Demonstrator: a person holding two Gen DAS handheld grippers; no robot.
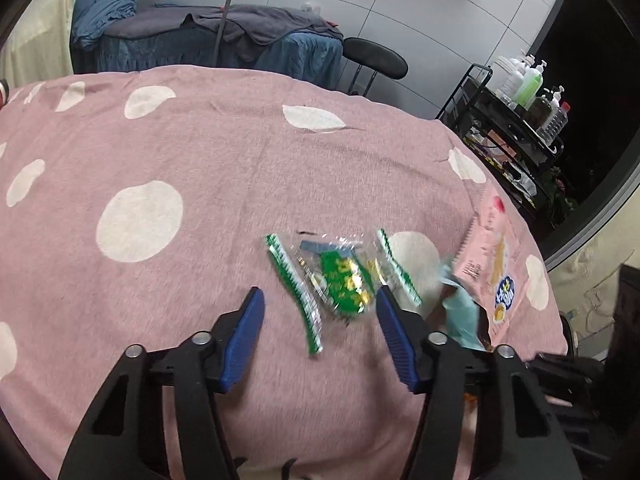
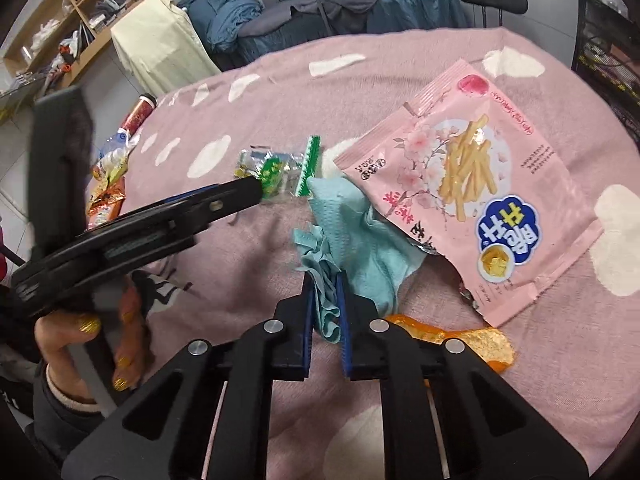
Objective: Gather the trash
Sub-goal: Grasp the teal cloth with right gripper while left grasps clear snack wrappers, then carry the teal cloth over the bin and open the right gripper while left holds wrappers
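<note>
A clear and green snack wrapper [image 1: 340, 276] lies on the pink dotted cloth [image 1: 160, 152]; it also shows in the right wrist view [image 2: 276, 168]. My left gripper [image 1: 320, 300] is open just above it, the wrapper between its blue fingers [image 1: 248, 328]; seen from the side in the right wrist view [image 2: 240, 194]. My right gripper [image 2: 324, 284] is shut on a crumpled teal tissue [image 2: 352, 236], also in the left wrist view [image 1: 460, 312]. A pink fries bag [image 2: 472, 184] lies over the tissue's far edge and shows in the left wrist view [image 1: 492, 264].
An orange foil wrapper [image 2: 472, 340] lies right of my right gripper. More wrappers [image 2: 108, 184] and a red can [image 2: 140, 114] sit off the cloth's left edge. A black stool [image 1: 374, 56], a draped bed [image 1: 224, 40] and a bottle cart [image 1: 520, 112] stand beyond.
</note>
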